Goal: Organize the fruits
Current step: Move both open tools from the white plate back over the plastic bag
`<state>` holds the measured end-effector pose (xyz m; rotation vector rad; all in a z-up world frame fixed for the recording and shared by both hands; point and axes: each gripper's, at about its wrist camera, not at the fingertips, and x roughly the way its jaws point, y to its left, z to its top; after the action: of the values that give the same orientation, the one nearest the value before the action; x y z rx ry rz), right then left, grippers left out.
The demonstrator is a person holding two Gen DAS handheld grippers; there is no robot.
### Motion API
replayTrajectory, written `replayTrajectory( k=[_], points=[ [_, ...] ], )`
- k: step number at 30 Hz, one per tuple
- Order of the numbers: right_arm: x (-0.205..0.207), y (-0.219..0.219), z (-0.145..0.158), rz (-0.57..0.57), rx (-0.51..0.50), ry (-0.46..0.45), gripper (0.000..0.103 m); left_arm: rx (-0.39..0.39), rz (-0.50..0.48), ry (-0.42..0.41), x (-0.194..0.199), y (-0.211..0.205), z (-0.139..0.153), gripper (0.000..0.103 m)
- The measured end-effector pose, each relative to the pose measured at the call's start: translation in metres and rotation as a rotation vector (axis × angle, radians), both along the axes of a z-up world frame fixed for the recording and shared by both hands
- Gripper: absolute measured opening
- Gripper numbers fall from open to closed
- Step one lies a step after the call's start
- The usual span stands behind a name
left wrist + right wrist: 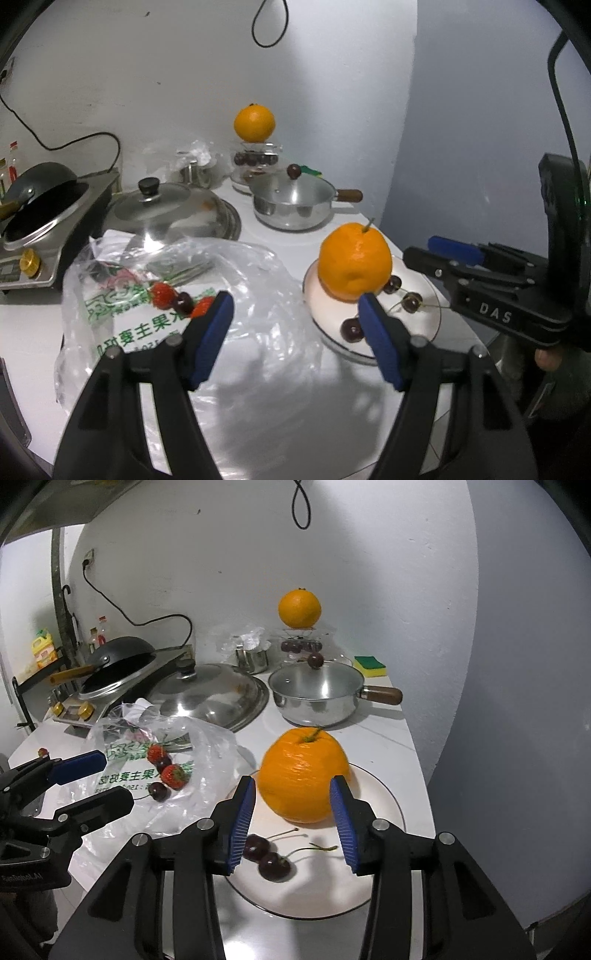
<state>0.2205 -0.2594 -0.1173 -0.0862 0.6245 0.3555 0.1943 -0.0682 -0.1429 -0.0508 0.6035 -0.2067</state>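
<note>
Both grippers are held open and empty. The left gripper [295,317] is spread wide; the right gripper [291,812] narrowly, orange [303,775] just ahead on the plate [388,812].

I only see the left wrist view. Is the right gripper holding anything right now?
Observer: No. The right gripper is open and empty; the big orange on the round white plate lies ahead of it, ungripped.
Operator: Cherries in the clear plastic bag? I count one.
Observer: Two dark cherries: one between the red strawberries, one below them.
</note>
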Motion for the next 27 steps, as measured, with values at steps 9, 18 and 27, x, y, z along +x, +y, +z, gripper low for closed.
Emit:
replayTrajectory(
  k=[9, 18, 27],
  points=[
    [-0.002, 0.027, 0.004, 0.035, -0.017, -0.006, 0.044, -0.012, 0.043, -0.015, -0.010, 0.029, 0.003, 0.072],
    [-0.002, 0.059, 0.003, 0.067, -0.035, -0.001, 0.044, -0.019, 0.076, -0.022, -0.017, 0.058, 0.002, 0.072],
    [0.001, 0.092, -0.001, 0.114, -0.032, 0.015, 0.044, -0.004, 0.128, -0.025, -0.021, 0.086, -0.001, 0.072]
  ],
)
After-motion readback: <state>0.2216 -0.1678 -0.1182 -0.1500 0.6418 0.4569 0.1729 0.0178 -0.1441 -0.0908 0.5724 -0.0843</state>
